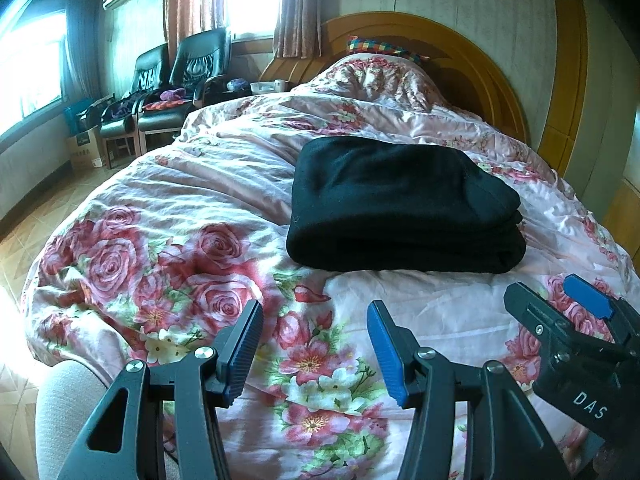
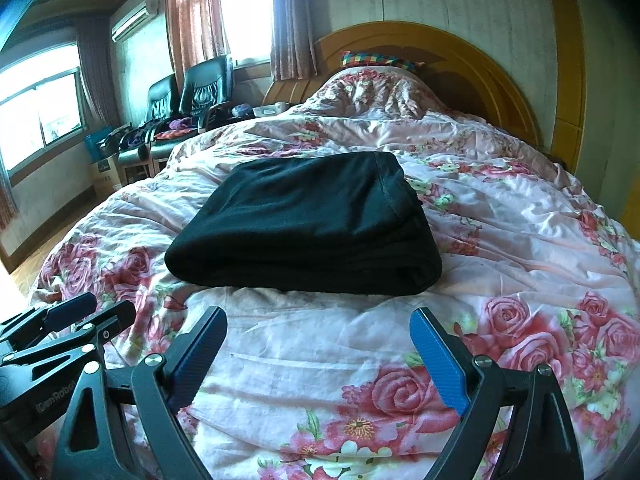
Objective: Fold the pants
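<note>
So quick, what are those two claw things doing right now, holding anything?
Left gripper: open, holding nothing, short of the folded black fabric pants.
Right gripper: open, holding nothing, above the pink floral quilt.

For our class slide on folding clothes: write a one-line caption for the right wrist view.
Folded black pants lie on a floral quilt, the open right gripper held short of them.

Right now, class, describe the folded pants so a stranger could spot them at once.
Start at the curved wooden headboard and come down the pink rose-print quilt. Mid-bed lies a black fabric bundle, the folded pants, stacked in flat layers: the only plain dark thing on the flowered bedding.
</note>
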Available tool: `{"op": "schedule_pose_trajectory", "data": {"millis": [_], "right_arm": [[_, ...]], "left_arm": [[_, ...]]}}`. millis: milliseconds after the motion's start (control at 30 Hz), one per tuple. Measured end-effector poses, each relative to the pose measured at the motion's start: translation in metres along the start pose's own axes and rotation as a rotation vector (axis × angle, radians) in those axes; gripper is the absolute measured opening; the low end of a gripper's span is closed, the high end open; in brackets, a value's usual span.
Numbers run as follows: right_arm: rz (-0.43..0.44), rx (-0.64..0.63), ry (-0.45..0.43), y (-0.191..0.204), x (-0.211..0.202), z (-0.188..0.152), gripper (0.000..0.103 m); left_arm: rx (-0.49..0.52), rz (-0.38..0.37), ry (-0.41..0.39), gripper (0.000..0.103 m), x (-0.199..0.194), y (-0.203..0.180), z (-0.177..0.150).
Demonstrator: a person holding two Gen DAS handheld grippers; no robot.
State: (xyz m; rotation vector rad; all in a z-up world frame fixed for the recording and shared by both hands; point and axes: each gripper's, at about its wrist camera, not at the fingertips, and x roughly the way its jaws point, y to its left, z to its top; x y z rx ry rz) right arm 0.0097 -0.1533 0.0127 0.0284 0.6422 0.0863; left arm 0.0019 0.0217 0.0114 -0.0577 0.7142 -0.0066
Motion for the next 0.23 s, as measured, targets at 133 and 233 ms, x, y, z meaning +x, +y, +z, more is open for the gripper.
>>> {"op": "schedule_pose_trajectory", "data": {"millis": [133, 233], "right_arm": [[0.001, 0.0, 0.002, -0.0002, -0.0001, -0.0005, 0.093], [0.0, 0.0, 0.003, -0.0007, -0.0001, -0.0013, 0.093]], "left_arm": [[0.003, 0.008, -0.006, 0.055, -0.0012, -0.0005, -0.0012], [0.006, 0.014, -0.004, 0.055, -0.0007, -0.0006, -0.001]]}}
